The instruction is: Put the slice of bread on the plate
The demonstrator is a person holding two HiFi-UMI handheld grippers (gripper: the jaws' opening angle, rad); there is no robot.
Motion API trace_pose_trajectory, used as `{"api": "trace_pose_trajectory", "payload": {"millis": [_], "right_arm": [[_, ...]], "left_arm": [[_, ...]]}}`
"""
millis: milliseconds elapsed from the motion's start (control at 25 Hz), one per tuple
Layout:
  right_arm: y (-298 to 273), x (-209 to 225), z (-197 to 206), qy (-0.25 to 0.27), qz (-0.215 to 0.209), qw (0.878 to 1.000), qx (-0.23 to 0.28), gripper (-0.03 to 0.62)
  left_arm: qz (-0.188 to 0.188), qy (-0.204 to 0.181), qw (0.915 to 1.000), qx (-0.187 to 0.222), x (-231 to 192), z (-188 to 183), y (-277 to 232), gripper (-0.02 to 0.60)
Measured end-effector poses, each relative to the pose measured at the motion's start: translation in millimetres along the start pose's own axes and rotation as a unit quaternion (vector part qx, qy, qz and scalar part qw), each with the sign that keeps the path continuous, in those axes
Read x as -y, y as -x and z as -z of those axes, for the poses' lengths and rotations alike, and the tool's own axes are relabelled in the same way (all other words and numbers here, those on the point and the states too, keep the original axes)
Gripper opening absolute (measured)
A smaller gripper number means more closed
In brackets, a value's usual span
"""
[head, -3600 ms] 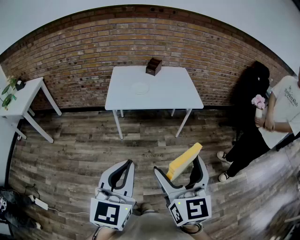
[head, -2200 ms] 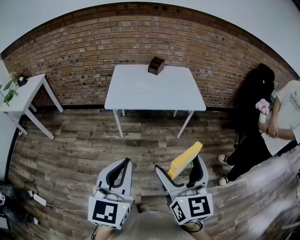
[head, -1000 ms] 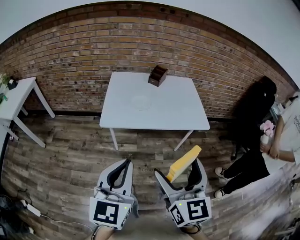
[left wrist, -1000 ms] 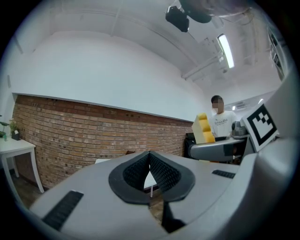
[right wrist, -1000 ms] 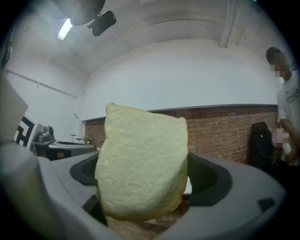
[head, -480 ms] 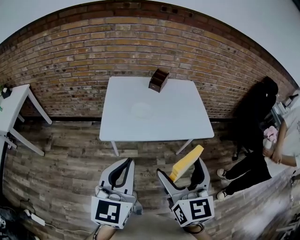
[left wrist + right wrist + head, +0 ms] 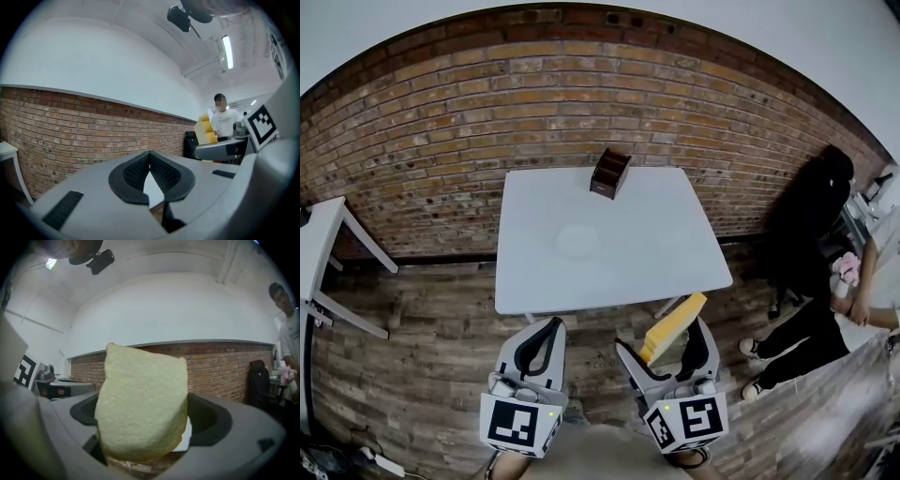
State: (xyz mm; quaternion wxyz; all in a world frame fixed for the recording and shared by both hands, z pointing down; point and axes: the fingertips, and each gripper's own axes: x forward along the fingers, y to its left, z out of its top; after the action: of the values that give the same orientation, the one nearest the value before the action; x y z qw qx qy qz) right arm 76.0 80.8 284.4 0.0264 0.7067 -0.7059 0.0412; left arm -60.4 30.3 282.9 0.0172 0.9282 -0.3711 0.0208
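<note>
as the plate (image 7: 577, 242) draws nearer for placing, your right tongs (image 7: 664, 335) clamp the bread (image 7: 673, 325); left tongs (image 7: 547, 328) closed, empty.

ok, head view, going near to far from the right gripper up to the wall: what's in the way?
right gripper clamping the slice of bread → white table → plate → brown box → brick wall
</note>
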Motion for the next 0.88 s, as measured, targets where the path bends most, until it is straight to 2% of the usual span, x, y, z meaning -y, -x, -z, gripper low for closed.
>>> {"api": "trace_pose_trajectory", "payload": {"millis": [400, 880], "right_arm": [[-37, 9, 7, -0.017, -0.004, 1.0, -0.015, 0.545], [-117, 25, 12, 0.0, -0.051, 0.998, -0.029, 0.545]], "left_arm": [[-0.004, -0.001, 0.9998, -0.019, -21, 1, -28, 0.009], [-0.034, 0.006, 0.9993, -0.014, -53, 3, -88, 0.009]]}}
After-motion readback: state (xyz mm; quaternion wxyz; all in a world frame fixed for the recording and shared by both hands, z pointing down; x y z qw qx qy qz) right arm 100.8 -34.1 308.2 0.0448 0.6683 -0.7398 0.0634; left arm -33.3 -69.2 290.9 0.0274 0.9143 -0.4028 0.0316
